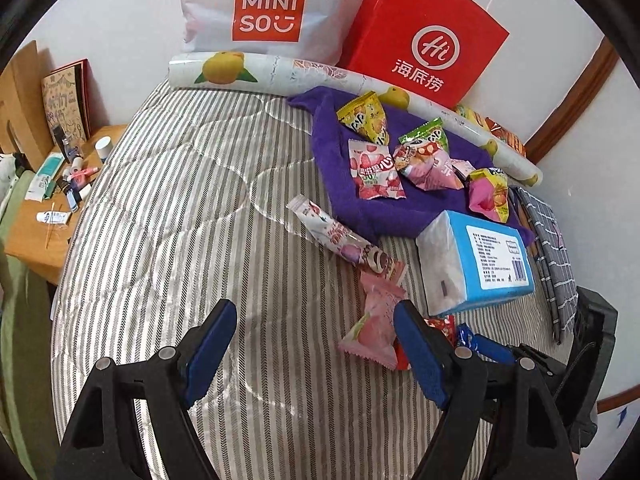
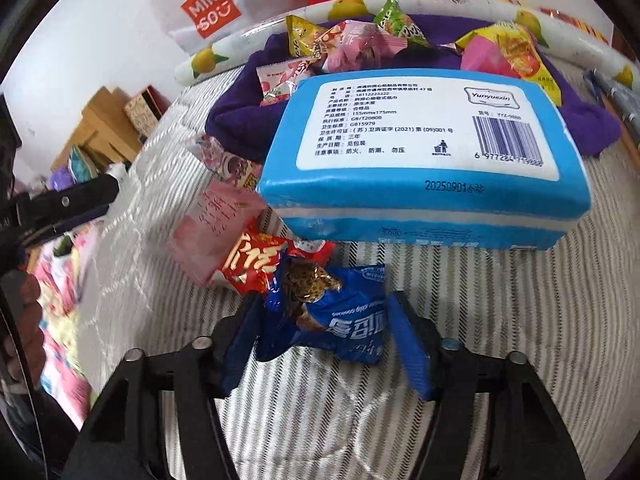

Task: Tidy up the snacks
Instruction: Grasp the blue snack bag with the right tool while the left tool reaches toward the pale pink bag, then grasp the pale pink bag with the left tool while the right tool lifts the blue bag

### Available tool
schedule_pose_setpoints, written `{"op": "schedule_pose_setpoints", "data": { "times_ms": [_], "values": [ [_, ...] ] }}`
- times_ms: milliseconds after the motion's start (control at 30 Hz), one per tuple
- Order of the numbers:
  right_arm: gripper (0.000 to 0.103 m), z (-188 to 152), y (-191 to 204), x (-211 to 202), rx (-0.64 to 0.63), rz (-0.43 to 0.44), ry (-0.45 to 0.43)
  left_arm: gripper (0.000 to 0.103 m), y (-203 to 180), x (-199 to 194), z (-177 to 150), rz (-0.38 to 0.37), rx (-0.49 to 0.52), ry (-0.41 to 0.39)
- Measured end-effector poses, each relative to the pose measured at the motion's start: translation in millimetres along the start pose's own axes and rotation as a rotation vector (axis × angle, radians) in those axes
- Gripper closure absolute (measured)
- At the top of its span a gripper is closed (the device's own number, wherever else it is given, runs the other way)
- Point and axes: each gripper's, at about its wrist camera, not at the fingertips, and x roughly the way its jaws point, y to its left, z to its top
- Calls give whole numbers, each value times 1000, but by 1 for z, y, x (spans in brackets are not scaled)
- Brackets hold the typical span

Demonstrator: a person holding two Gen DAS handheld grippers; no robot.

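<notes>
My right gripper (image 2: 322,308) is shut on a blue cookie packet (image 2: 344,316) that lies on the striped bedcover, one pad against each side. A red snack packet (image 2: 260,260) and a pale pink one (image 2: 216,220) lie just beyond it on the left. My left gripper (image 1: 314,312) hangs open above bare bedcover with nothing between its pads. The pink packet (image 1: 376,320) lies beside its right finger, and a long pink snack bar (image 1: 332,232) lies farther out. Several small snack packets (image 1: 376,168) are piled on a purple towel (image 1: 360,208).
A blue tissue pack (image 2: 420,152) lies right behind the blue packet, at the towel's near edge. A rolled lemon-print sheet (image 1: 224,72), a white Miniso bag (image 1: 268,8) and a red paper bag (image 1: 424,40) stand against the wall. A cluttered wooden side table (image 1: 44,224) stands left of the bed.
</notes>
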Motion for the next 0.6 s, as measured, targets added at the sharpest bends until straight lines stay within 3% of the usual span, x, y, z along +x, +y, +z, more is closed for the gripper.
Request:
{"op": "schedule_pose_setpoints", "data": {
  "times_ms": [133, 467, 600],
  "values": [
    [46, -6, -10, -11, 10, 20, -2, 24, -3, 1, -5, 0, 5, 3],
    [46, -25, -52, -40, -9, -204, -72, 23, -26, 26, -11, 40, 72, 35],
    [46, -26, -62, -33, -27, -238, -59, 23, -42, 42, -10, 55, 132, 60]
  ]
}}
